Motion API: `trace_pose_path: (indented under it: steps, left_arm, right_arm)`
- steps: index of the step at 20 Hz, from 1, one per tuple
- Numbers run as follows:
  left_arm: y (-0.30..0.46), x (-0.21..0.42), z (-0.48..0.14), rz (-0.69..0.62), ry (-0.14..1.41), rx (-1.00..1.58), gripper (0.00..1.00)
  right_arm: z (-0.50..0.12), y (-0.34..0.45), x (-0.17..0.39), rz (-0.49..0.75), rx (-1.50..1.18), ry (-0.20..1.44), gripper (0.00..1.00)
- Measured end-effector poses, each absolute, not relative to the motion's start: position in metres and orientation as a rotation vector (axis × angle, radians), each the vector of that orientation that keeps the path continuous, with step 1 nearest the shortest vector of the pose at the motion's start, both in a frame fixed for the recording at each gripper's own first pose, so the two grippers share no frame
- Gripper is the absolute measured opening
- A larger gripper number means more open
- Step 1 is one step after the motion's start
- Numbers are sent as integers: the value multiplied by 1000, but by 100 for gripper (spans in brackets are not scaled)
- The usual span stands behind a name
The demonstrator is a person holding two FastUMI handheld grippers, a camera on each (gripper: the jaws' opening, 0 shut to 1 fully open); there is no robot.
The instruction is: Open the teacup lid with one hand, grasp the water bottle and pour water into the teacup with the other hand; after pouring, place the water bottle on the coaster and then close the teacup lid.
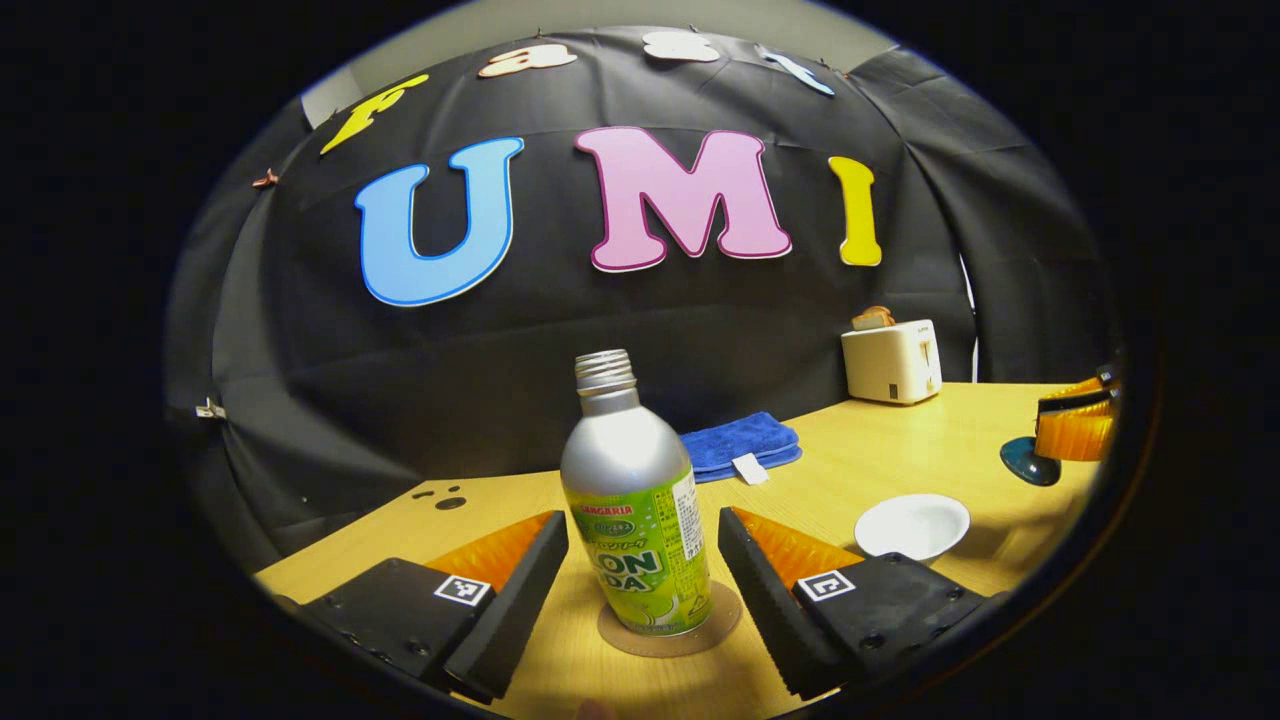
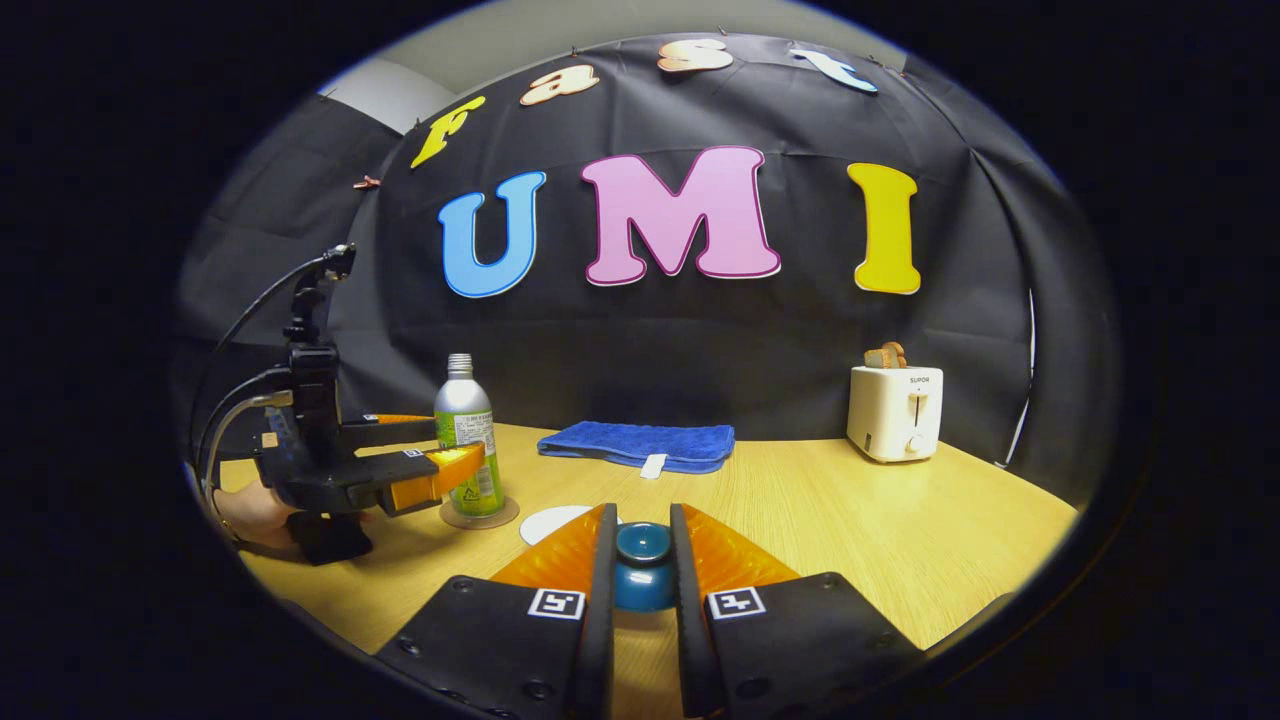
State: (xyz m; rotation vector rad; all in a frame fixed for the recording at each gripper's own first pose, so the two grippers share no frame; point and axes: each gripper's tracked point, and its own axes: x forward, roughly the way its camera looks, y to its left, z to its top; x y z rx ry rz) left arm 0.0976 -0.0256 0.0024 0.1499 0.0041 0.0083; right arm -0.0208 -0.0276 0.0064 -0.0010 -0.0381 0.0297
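Note:
A capless silver bottle (image 1: pixel 633 510) with a green label stands upright on a round brown coaster (image 1: pixel 722 618). My left gripper (image 1: pixel 642 522) is open, a finger on each side of the bottle with a small gap at both. In the right gripper view the bottle (image 2: pixel 467 440) and coaster (image 2: pixel 505 517) are at the left, flanked by the left gripper (image 2: pixel 455 445). My right gripper (image 2: pixel 642 520) is shut on the knob of the blue teacup lid (image 2: pixel 640 585). The white teacup (image 1: pixel 912 525) stands uncovered, and its rim (image 2: pixel 555 522) shows just left of my right fingers.
A folded blue towel (image 2: pixel 638 443) lies at the back of the wooden table (image 2: pixel 850 520). A white toaster (image 2: pixel 895 412) with toast stands at the back right. A hand (image 2: pixel 250 515) holds the left gripper at the table's left edge.

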Motion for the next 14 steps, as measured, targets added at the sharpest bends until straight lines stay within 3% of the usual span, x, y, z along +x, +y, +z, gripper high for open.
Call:
trace_pose_path:
  steps: [2, 3, 9, 14]
  left_arm:
    - [-24, 105, 3, 11, 2, 113, 94]
    - [-24, 108, 4, 8, 2, 96, 86]
    - [-28, 96, 3, -41, 8, 63, 81]
    - [-33, 71, 24, -84, -32, 290, 78]
  right_arm:
    - [7, -27, -21, 30, -1, -38, 30]
    - [6, -27, -22, 32, 0, -39, 30]
    - [6, -27, -20, 31, 0, -39, 30]
    - [6, -27, -21, 31, 0, -40, 30]
